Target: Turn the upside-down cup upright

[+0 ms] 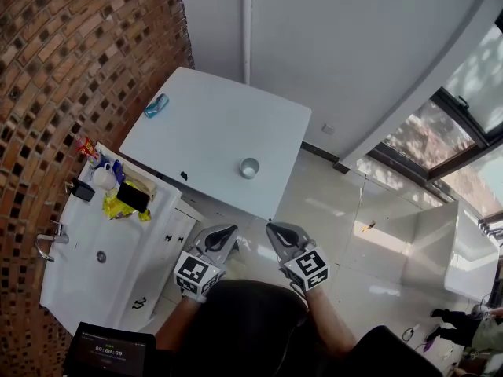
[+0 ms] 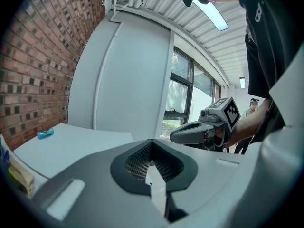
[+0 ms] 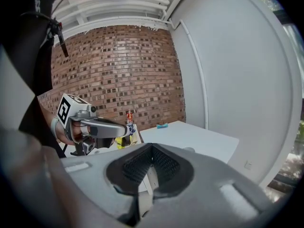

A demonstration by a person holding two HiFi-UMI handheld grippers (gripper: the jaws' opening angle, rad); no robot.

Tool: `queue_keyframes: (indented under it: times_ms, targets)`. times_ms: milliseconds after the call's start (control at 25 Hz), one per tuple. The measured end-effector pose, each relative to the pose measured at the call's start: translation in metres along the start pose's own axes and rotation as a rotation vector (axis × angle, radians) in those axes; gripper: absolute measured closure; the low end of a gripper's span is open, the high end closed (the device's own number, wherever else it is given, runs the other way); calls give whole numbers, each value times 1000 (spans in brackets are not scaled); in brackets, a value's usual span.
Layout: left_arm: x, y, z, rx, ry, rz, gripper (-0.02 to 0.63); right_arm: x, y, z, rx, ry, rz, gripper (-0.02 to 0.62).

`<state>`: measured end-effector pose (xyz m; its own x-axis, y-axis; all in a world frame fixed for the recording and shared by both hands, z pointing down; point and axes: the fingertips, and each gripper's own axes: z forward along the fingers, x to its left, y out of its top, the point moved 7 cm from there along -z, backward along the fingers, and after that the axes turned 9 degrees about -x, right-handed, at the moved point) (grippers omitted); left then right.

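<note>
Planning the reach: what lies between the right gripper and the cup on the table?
Nothing stands there: the head view shows only bare table and a strip of floor between right gripper and cup.

One cup [image 1: 249, 167], one table [image 1: 206, 122], one sink [image 1: 77, 277], two grippers [image 1: 223, 232] [image 1: 277, 231].

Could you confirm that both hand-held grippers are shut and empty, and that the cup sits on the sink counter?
Not quite: the head view shows the cup on the white table, near its edge nearest the person, not on the sink counter. The left hand-held gripper and the right hand-held gripper are indeed shut and empty.
</note>
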<state>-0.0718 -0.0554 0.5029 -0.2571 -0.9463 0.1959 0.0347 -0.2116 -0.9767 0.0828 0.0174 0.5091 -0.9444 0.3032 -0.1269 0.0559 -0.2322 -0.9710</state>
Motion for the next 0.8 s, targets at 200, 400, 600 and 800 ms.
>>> queue_keyframes:
  times_ms: [200,400,600,800]
  targets:
    - [-37,-4,-8,4,-7,16,592,14,-8,-36,-16,1,9,603]
    - [-69,3,-12,3,-27,43,591,22,-4,-70,-33,-4,-1,603]
    - [-90,-2,-23,3,-16,55,591,36,-14,-92,-25,8,-2,603]
    - [-115,-4,-32,-7,-6,59,591,46,-24,-114,-20,34,0,603]
